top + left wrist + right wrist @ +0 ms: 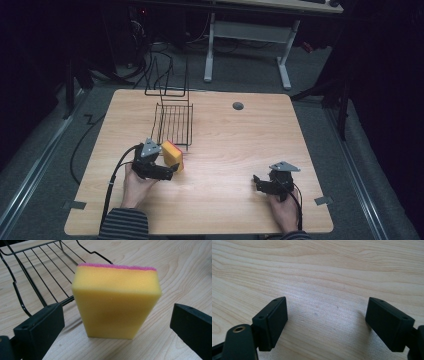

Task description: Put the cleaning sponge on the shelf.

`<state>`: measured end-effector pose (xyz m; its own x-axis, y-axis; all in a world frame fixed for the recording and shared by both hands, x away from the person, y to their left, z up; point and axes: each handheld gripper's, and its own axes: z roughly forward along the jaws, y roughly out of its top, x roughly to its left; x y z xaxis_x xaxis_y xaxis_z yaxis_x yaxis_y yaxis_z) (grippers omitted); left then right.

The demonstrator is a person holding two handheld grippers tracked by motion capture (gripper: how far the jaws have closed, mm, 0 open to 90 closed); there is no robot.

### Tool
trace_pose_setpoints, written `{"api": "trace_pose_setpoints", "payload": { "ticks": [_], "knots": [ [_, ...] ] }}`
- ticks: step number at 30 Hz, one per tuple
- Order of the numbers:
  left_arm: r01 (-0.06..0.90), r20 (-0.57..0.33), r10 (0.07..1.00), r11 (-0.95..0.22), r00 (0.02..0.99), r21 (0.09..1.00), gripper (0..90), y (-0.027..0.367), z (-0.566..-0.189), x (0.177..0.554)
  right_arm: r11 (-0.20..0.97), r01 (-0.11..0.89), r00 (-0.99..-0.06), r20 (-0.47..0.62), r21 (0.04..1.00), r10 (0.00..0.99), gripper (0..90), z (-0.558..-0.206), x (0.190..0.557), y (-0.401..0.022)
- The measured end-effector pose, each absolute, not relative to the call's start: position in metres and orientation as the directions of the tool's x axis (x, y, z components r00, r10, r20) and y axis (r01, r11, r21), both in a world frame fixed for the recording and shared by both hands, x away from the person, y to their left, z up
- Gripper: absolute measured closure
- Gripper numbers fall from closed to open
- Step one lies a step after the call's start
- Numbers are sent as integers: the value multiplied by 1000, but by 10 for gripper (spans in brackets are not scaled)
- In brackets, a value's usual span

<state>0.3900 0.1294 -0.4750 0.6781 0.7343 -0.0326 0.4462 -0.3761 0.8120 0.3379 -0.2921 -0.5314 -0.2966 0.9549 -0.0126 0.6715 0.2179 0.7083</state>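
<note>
- The sponge (pixel 172 155), yellow with a pink scouring layer, is being seen standing on edge on the table (pixel 225 150), just at the near end of the wire rack (pixel 174 121), its long axis upright.
- In the left gripper view the sponge (pixel 116 300) is being framed at twelve o'clock from the jaws, which are being held wide apart on either side of it, with a gap showing at each side; nothing is being gripped yet.
- The left gripper (pixel 167 172) is being held just beside the sponge, far nearer than the right gripper (pixel 260 182), which is being rested well apart at about four o'clock from it.
- The right gripper's jaws are being held open over bare wood (pixel 319 277), with nothing between them.
- The rack (pixel 37 272) is lying at ten o'clock behind the sponge; its near wire is judged to be the one thing likely to be caught by the left-hand jaw as it is being closed.
</note>
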Motion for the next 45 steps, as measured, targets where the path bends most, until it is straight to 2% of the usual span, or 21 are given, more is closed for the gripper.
{"api": "trace_pose_setpoints", "payload": {
  "ticks": [23,45],
  "knots": [
    [475,-46,736,-387,676,791,8,120,-489,409,218,671,-297,-12,708,955,181,-531,338,-292],
    [486,-58,732,-388,678,783,98,113,-505,419,218,671,-297,-13,708,955,181,-531,338,-292]
  ]
}}
